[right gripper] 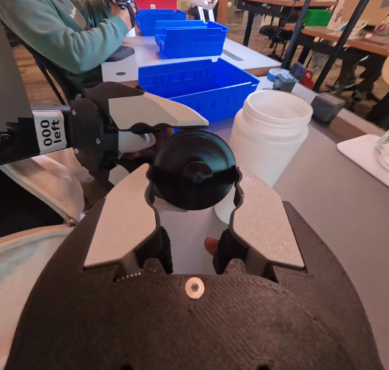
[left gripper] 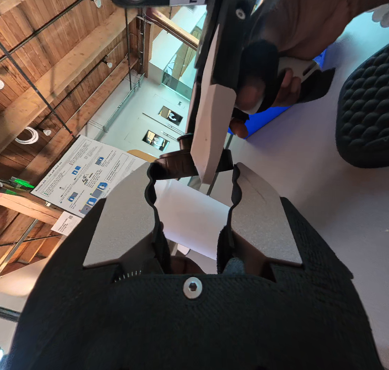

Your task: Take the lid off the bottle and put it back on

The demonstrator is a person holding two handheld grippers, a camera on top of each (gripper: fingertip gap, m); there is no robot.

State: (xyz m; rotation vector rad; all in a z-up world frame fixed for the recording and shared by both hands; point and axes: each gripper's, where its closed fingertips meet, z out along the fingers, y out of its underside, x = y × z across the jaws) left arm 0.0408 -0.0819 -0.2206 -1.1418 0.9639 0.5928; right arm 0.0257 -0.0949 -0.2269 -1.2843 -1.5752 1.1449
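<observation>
My right gripper (right gripper: 194,183) clamps the black lid (right gripper: 192,170), tilted on edge. White bottle (right gripper: 271,132) stands uncapped at 1 o'clock. My left gripper (left gripper: 192,188), rolled sideways, gapes wide, holding nothing.

Blue bins (right gripper: 197,86) line the grey table (right gripper: 328,191), beside a white pad (right gripper: 362,156) and black wrist rest (left gripper: 366,111).

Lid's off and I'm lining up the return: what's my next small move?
Probably carry the lid right and tip it flat over the bottle: the right gripper holds it on edge, left of the open, upright bottle.
</observation>
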